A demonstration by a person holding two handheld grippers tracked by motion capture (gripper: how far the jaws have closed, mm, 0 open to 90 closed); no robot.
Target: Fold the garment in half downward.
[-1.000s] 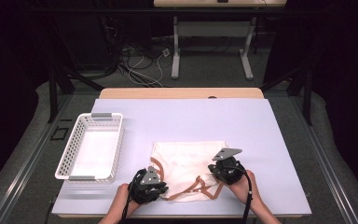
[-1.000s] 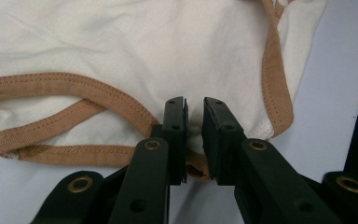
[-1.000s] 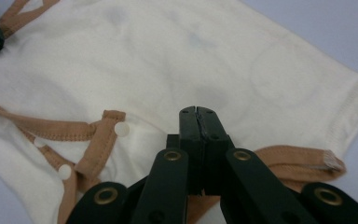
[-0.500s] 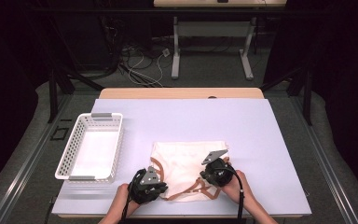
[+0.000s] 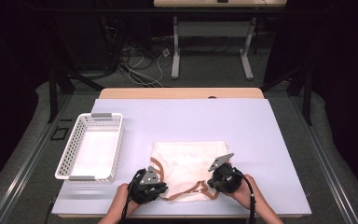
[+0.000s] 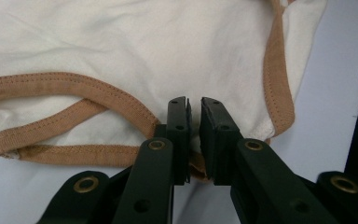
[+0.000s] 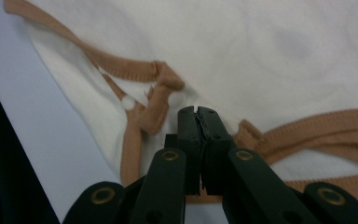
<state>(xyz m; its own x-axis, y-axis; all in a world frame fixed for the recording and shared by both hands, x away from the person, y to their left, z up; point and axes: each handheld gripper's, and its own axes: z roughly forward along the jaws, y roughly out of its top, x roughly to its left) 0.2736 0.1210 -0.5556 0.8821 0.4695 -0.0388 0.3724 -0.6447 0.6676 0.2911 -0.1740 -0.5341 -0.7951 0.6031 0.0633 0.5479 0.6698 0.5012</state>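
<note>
Mid-fold: both hand-held grippers, left (image 5: 157, 183) and right (image 5: 213, 183), pinched on the top's (image 5: 191, 161) near hem. Next: lift evenly, fold far.

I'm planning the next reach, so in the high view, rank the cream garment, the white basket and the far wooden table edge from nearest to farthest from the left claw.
1. Cream garment: the left claw is at its near-left corner.
2. White basket: to the claw's left.
3. Wooden table edge: along the far side.
</note>
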